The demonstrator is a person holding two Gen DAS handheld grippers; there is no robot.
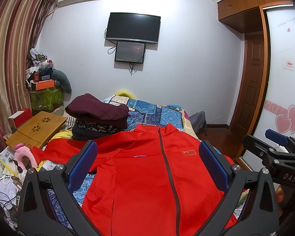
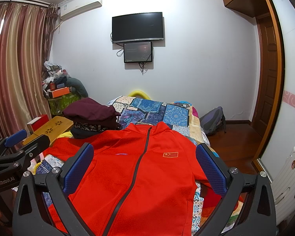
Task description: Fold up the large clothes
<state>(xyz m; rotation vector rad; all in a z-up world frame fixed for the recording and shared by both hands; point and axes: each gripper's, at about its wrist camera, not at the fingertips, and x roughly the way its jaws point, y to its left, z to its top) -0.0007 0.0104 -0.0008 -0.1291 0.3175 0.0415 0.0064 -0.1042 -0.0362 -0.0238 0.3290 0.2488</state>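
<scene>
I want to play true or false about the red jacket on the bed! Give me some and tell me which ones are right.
1. The jacket is zipped shut. True.
2. The left gripper is pinching the jacket. False: it is open and holds nothing.
3. The right gripper is open. True.
4. The jacket is already folded. False: it lies spread flat, front up.
5. A pile of dark clothes sits beyond the jacket's collar. True.
6. The TV stands on the bed. False: it hangs on the wall.

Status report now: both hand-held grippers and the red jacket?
Left hand-held gripper open, right hand-held gripper open, both empty. Red jacket flat, unfolded. Folded pile beyond collar.
</scene>
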